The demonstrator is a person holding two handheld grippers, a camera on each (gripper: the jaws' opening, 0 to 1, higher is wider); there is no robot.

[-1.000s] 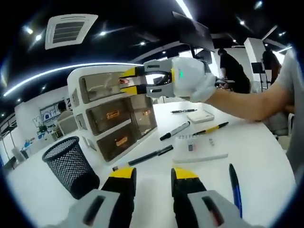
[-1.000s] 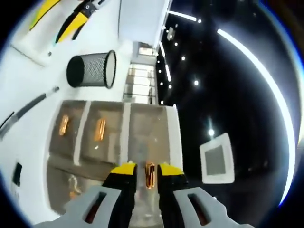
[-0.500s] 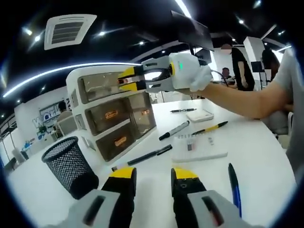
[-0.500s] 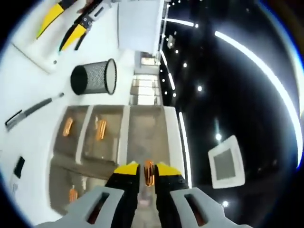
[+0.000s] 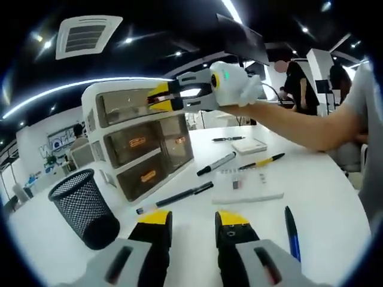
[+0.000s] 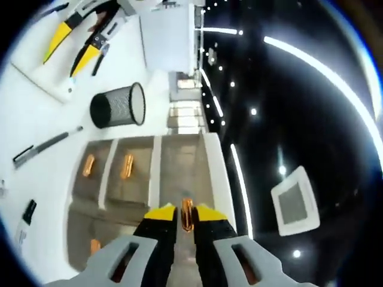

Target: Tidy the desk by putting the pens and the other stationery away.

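Right gripper [image 6: 186, 213] at the top drawer handle [image 6: 187, 214] of the drawer unit [image 5: 140, 140].
Its jaws close on the handle. Left gripper [image 5: 192, 222] jaws are open above the bench [image 5: 323, 197]; pens [image 5: 174, 198] lie beside the drawer unit.

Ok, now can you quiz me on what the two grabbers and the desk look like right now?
1. True or false: the left gripper is gripping something.
2. The right gripper's fingers flank the orange handle of which drawer in the white drawer unit? A top, B middle, C bottom.
3. What colour is the pen lying on the desk just right of the left gripper?
Key: 1 false, its fingers are open and empty. 2 A. 3 blue.
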